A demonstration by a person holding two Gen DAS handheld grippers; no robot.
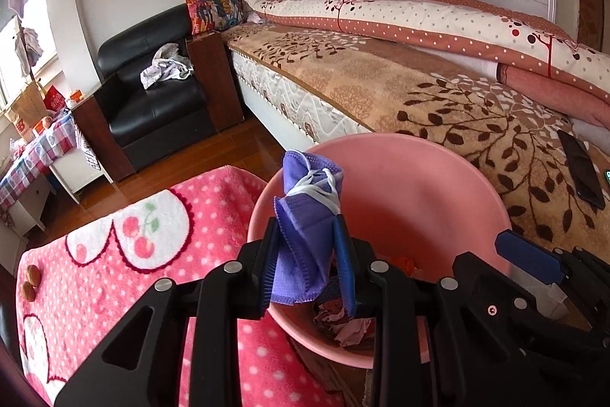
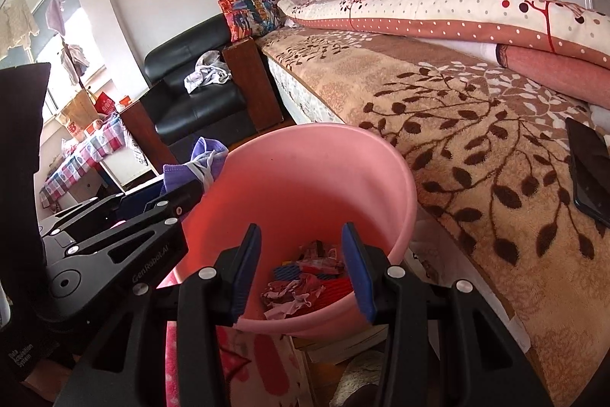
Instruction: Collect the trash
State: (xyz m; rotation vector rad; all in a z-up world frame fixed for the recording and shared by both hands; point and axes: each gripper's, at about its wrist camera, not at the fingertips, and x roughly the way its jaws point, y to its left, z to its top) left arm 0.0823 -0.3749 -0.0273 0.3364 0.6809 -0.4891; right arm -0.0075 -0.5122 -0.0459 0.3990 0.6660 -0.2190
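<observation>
Left tongs [image 1: 309, 254]: clamped on a crumpled purple face mask with white ear loops [image 1: 305, 216], blue pads pressing both of its sides.
Purple mask, place: raised over the near-left rim of the round pink plastic bin [image 1: 400, 185], upper end leaning above the opening; in the right wrist view [image 2: 198, 163] just outside the bin's left rim.
Right tongs [image 2: 303, 266]: parted and empty, blue pads apart over the bin's mouth, nothing between them.
Pink bin [image 2: 305, 178]: landmark; standing on the floor hard against the bed's side.
Bin contents: crumpled scraps of paper and wrappers in red, white and dark tones [image 2: 305, 277] at the bottom.
Left of bin: fluffy pink blanket with white dots and a cherry motif [image 1: 114, 254]; two small brown nuts [image 1: 30, 279] at its far-left edge.
Right of bin: bed with a beige leaf-patterned cover [image 1: 419, 94], a black phone [image 1: 581, 168] lying flat on it.
Beyond bin: black leather armchair [image 1: 160, 102] holding a rumpled pale cloth [image 1: 164, 65]; a multicoloured printed cushion [image 1: 213, 4] on its armrest.
Far left of bin: surface with a checked cloth [image 1: 34, 155].
</observation>
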